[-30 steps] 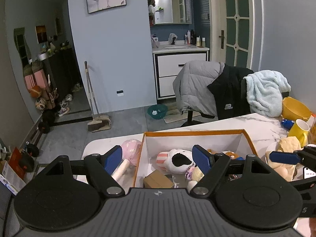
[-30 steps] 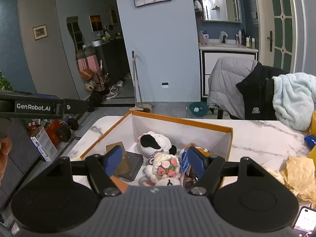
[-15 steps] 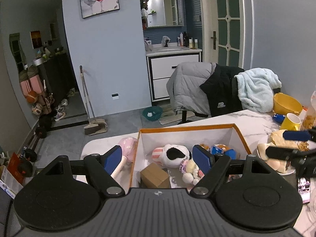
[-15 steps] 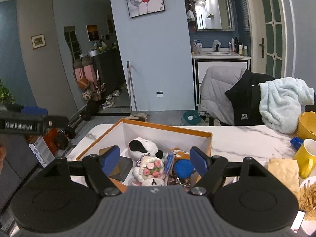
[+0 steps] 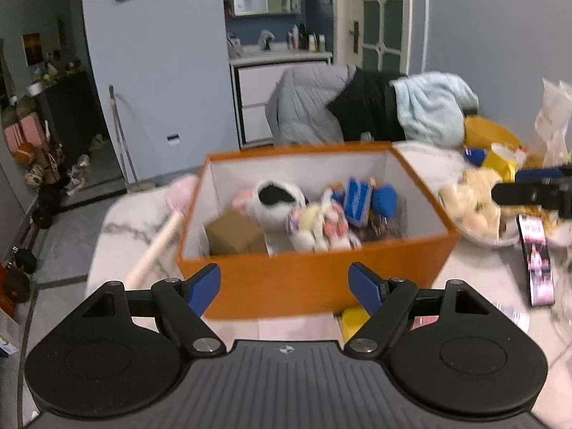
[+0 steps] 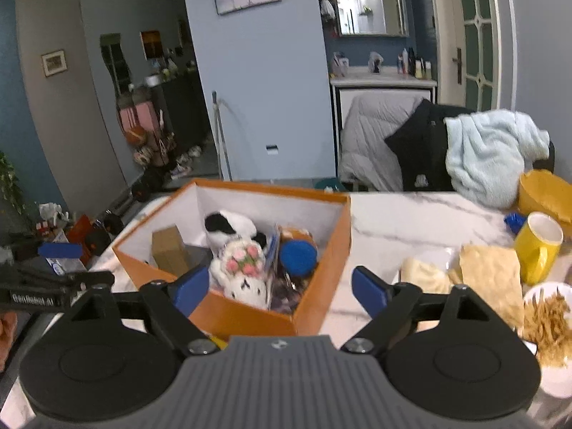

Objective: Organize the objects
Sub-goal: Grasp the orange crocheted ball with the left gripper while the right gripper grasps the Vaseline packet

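Observation:
An orange box (image 5: 314,286) with white inside walls stands on the marble table (image 6: 422,221). It holds a black-and-white plush (image 5: 275,200), a flowered plush (image 6: 243,268), a brown carton (image 5: 234,234), a blue card (image 5: 355,196) and a blue round toy (image 6: 298,255). My left gripper (image 5: 284,287) is open and empty, just in front of the box's near wall. My right gripper (image 6: 280,286) is open and empty, above the box's near right corner (image 6: 311,307). The right gripper's fingers (image 5: 529,186) show at the right edge of the left wrist view.
A pink-headed stick (image 5: 157,246) lies left of the box. A yellow mug (image 6: 538,246), yellow bowl (image 6: 547,193), paper bag (image 6: 489,271), plate of fries (image 6: 550,325) and phone (image 5: 536,261) crowd the right side. A chair with coats (image 6: 411,150) stands behind the table.
Both grippers have pulled back and risen from over the box; the whole box now shows in front of them. Both stayed open and empty.

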Motion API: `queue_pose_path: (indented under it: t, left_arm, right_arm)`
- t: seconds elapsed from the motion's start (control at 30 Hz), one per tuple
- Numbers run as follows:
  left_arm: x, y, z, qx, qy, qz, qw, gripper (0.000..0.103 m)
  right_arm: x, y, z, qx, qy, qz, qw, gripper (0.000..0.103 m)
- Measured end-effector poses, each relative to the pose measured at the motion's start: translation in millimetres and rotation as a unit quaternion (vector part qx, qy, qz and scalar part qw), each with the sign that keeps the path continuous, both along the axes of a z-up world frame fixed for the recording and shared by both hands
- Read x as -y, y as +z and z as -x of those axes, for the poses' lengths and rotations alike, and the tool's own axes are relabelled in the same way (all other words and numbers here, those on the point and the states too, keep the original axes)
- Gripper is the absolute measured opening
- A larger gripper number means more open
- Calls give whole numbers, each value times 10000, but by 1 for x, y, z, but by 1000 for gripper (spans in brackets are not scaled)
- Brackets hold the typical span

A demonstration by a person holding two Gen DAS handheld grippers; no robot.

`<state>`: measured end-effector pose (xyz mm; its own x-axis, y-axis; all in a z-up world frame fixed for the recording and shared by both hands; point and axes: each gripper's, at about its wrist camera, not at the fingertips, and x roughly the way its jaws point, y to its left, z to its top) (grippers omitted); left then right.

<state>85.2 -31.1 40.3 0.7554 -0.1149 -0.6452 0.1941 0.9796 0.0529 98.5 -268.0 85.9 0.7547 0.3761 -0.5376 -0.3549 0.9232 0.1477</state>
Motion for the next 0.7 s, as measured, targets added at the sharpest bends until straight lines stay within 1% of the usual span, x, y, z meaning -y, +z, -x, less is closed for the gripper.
queue_pose_path:
  t: [0.13,0.23,0.3,0.4,0.47,0.53,0.63,0.7]
  left_arm:
    - [7,-28,8,-165,-156,-94,9997,93]
    - [13,-50,11,-316,-251,-240,9989,93]
    - [19,-59,13,-397,-358,-315,9981,93]
    - [28,-67,18,-431,-599,-370,9966,93]
    - [32,-69,21,-411,-771,-344,9956,93]
    - [36,-74,22,-412,-890,-379,9945,93]
    - [41,-85,21,-469,-947,-562,9928,93]
    - [42,-90,20,-521,-996,-613,9918,93]
  right_arm:
    - [-1,-13,2,-157,97,122,9998,90]
    - [-7,-24,0,-287,90,365,9989,91]
    - [-10,-33,-2,-417,93,528,9977,91]
    - [-14,-46,-7,-543,283,889,9942,93]
    - [-18,-59,-7,-509,502,1388,9877,94]
    - [-19,-73,-8,-567,567,1827,9799,94]
    - [-11,-91,-11,-988,672,1897,9745,94]
    - [-9,-99,-13,-1246,799,1975,9691,94]
